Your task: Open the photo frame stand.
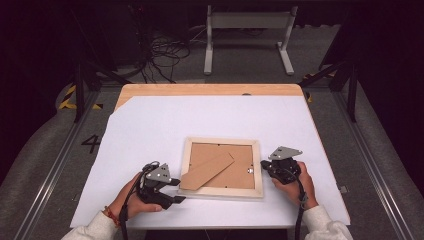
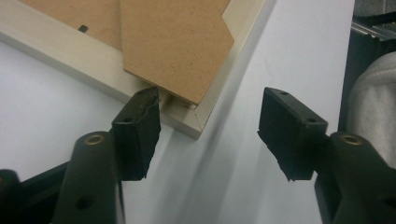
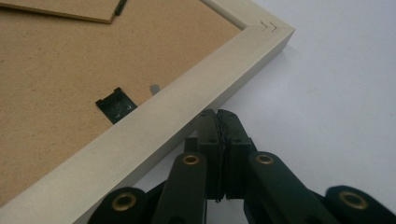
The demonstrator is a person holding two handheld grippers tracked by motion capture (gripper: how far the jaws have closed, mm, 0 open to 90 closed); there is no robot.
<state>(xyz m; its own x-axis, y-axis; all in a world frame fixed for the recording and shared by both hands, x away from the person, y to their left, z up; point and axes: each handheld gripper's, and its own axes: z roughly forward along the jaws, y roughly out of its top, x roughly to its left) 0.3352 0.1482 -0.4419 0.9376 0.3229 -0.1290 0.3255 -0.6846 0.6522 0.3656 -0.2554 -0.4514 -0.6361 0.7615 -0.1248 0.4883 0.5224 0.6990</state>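
A pale wooden picture frame (image 1: 222, 141) lies face down on the white sheet, its brown backing board (image 1: 240, 172) up. A brown stand leg (image 1: 207, 171) lies slantwise across the board. My left gripper (image 1: 179, 190) is at the frame's near left corner, open. In the left gripper view that gripper (image 2: 212, 105) straddles the frame corner (image 2: 194, 126), and one pad (image 2: 140, 130) rests against the rail below the stand leg (image 2: 173, 42). My right gripper (image 1: 263, 164) is at the frame's right rail. In the right gripper view it (image 3: 217, 114) is shut on nothing, its tips against the rail (image 3: 187, 98), near a black clip (image 3: 116, 105).
The white sheet (image 1: 210, 115) covers most of a wooden table (image 1: 210, 90); bare wood shows along the far edge. On the floor beyond stand a white frame base (image 1: 247, 22) and loose cables (image 1: 165, 52). Metal rails (image 1: 55, 165) run along both sides of the table.
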